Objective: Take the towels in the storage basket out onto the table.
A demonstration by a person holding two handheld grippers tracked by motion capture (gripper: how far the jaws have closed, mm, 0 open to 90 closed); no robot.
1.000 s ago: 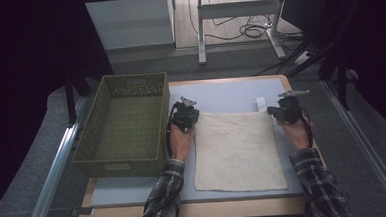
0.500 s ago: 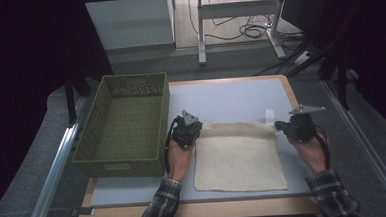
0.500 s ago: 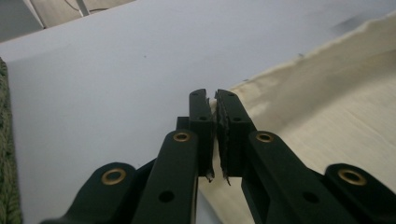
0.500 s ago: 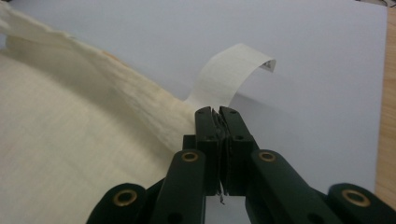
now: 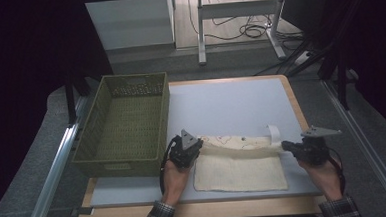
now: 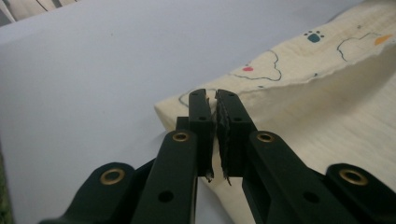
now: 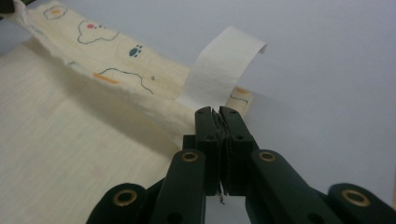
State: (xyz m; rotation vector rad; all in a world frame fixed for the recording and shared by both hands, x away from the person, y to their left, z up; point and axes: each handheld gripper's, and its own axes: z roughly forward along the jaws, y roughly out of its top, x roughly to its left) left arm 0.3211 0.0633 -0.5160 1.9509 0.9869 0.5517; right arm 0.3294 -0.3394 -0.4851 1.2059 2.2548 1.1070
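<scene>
Now one cream cloth (image 5: 241,163) lies on the desk (image 5: 231,104) beside one green basket (image 5: 124,122), its far edge, pulled nearer since before, clamped by two tools, left tool (image 5: 195,147) and right tool (image 5: 285,144).
</scene>
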